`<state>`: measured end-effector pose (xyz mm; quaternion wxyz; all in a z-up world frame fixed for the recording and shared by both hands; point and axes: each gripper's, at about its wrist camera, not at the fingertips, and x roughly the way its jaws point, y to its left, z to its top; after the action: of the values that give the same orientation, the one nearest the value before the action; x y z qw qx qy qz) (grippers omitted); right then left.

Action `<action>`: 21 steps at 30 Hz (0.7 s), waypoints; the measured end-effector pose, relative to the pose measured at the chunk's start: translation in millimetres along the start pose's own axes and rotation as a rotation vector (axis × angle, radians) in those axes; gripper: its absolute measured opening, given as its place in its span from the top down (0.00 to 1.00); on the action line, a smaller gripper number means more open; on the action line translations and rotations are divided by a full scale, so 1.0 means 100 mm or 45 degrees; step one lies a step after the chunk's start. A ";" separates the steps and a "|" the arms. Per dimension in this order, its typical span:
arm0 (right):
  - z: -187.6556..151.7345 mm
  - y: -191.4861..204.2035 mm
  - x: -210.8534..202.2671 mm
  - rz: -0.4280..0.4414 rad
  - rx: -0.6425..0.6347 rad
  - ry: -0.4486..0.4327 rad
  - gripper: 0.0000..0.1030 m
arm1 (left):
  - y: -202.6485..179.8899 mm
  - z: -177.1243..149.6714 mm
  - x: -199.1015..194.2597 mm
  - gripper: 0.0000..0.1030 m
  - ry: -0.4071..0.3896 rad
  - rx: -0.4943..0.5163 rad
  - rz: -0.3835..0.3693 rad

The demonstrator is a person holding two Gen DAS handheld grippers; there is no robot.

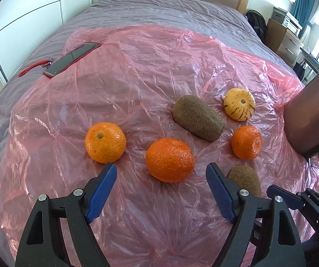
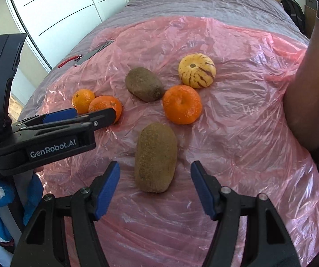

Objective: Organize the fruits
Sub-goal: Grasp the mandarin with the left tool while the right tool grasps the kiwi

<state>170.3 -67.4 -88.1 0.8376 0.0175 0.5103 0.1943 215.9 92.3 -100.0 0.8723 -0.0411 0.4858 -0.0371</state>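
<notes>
Fuzzy oval kiwi (image 2: 155, 158) (crinkled pink sheet (image 2: 237, 133))

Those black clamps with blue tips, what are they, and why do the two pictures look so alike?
They are hand-held grippers: a person holds one in each hand, and a small camera on each looks forward along its two blue-padded fingers. One picture comes from the left gripper, the other from the right gripper, so both show the same bed from slightly different spots. In the right view the left gripper also shows from the side.

A pink plastic sheet covers the bed. On it lie three mandarins, two kiwis and a yellow striped fruit. A phone lies at the sheet's far edge.

Both grippers are open and hold nothing. The left points at a mandarin, the right at a kiwi.
</notes>
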 end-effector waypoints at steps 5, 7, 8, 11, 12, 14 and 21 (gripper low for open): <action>0.06 -0.01 0.13 0.031 0.007 0.015 0.38 | 0.02 0.03 0.11 0.31 0.016 0.001 -0.008; 0.08 -0.01 0.18 0.037 0.005 0.024 0.44 | 0.01 0.04 0.14 0.34 0.020 0.009 -0.009; 0.08 0.00 0.20 0.039 0.005 0.027 0.45 | 0.01 0.04 0.16 0.35 0.024 0.012 -0.011; 0.10 -0.01 0.25 0.040 0.006 0.033 0.52 | 0.01 0.04 0.21 0.40 0.033 0.013 -0.017; 0.11 -0.01 0.27 0.038 0.006 0.037 0.55 | 0.01 0.05 0.22 0.41 0.034 0.014 -0.016; 0.12 -0.01 0.30 0.039 0.007 0.042 0.60 | 0.01 0.05 0.25 0.42 0.040 0.014 -0.015; 0.12 0.00 0.39 0.044 -0.003 0.064 0.61 | -0.02 0.05 0.36 0.43 0.050 0.025 0.002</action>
<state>196.2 -51.6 -115.4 0.8211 0.0205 0.5305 0.2098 239.4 86.5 -127.1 0.8630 -0.0313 0.5024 -0.0418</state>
